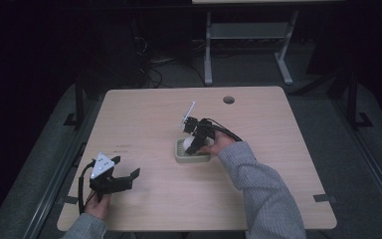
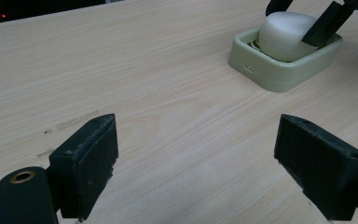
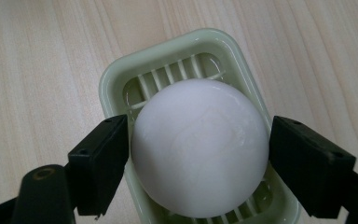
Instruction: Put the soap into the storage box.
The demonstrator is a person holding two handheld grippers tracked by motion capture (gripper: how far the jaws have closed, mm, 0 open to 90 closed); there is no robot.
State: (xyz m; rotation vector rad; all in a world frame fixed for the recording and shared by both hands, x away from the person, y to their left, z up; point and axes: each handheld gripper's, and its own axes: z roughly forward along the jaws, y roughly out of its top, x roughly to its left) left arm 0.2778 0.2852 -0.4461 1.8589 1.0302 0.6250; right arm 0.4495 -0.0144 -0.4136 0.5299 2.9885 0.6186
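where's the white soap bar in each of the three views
High view: the rounded white soap bar sits in the pale green slotted plastic dish just right of table centre, under the right gripper.
Left gripper view: top right, in the dish.
Right gripper view: centre, between the fingers.
Shared landmark: the dish.

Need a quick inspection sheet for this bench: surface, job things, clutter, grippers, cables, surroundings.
Surface: light wood table, round hole near far edge.
Job things: white soap sitting in green soap dish mid-table.
Clutter: nothing seen.
Grippers: right gripper fingers on both sides of the soap, contact looks made; left gripper open over bare wood.
Cables: black cable trails from left gripper.
Surroundings: dark room, grey table legs behind.
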